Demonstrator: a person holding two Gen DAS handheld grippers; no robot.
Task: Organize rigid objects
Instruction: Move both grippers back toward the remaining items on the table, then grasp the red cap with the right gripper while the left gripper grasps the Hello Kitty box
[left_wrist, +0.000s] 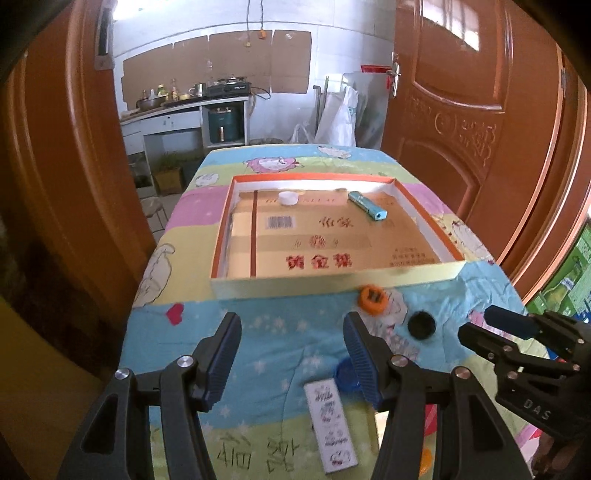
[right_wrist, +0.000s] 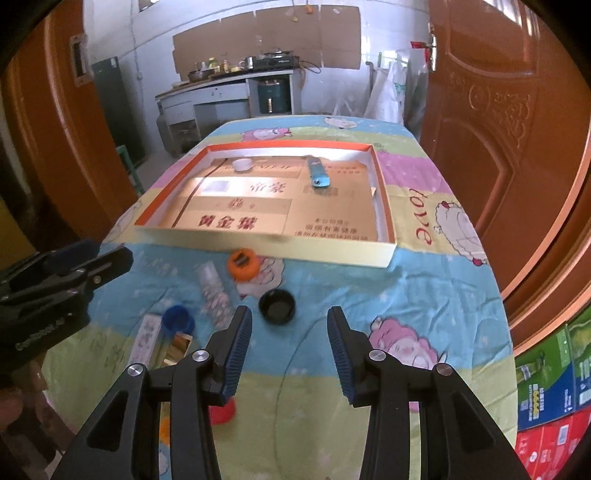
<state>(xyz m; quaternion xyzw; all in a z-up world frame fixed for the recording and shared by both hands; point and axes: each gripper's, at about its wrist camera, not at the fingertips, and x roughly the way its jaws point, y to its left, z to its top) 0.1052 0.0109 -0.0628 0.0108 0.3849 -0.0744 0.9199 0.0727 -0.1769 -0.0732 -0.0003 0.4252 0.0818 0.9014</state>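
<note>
A: Left gripper (left_wrist: 291, 360) hovers over the near cloth, jaws spread, nothing between them. Below it lies the flat patterned box (left_wrist: 331, 426); the blue cap (left_wrist: 345, 374) sits half hidden behind its right finger.

B: Centre?

A: Orange cap (right_wrist: 242, 264) just beside the tray's near wall (right_wrist: 266, 249); black cap (right_wrist: 277, 305) a little nearer. A clear bottle (right_wrist: 213, 291) lies to their left. White cap (right_wrist: 242, 164) and teal tube (right_wrist: 318, 173) are already inside the tray.

B: Right gripper (right_wrist: 290, 350)?

A: Jaws apart, empty, black cap just ahead of the left finger.

B: Judgement: that cap looks next. It should shift slightly left to straddle the cap, drop until pads flank the rim, and close squarely. A shallow cap can squirt out if pinched high.
</note>
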